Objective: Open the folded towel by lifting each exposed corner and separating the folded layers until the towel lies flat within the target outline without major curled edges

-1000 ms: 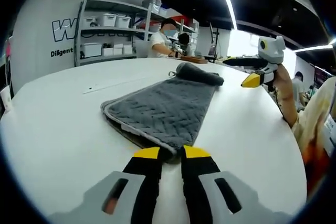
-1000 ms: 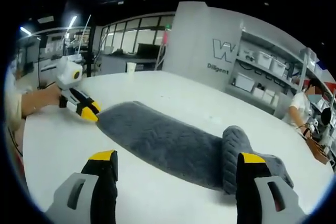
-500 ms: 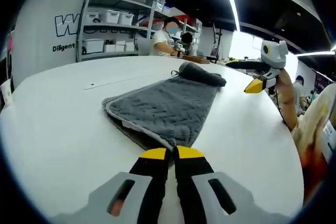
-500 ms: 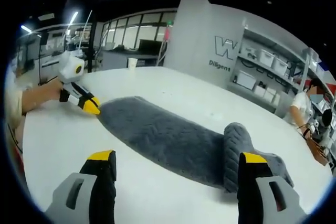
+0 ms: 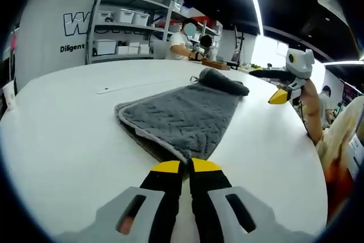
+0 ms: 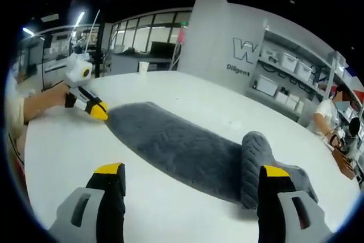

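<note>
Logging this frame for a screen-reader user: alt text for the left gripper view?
The left gripper, fingers closed, pinches the near corner of a folded grey towel on a white round table. The towel's far end is rolled, and the right gripper hovers at right above the table.

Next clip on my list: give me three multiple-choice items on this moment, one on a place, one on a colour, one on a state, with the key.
1. Where does the rolled-up end of the towel lie?
A. At the end nearest the left gripper
B. At the end far from the left gripper
C. Off the table

2. What colour is the towel?
A. Grey
B. Red
C. White

3. How do the jaws of the right gripper stand?
A. Shut on the towel
B. Shut on nothing
C. Wide apart

Key: 1 B, in the left gripper view the roll sits at the far end, while the left gripper is at the near corner. 2 A, the fabric is grey on the white table. 3 C, a wide gap shows between its yellow tips.
</note>
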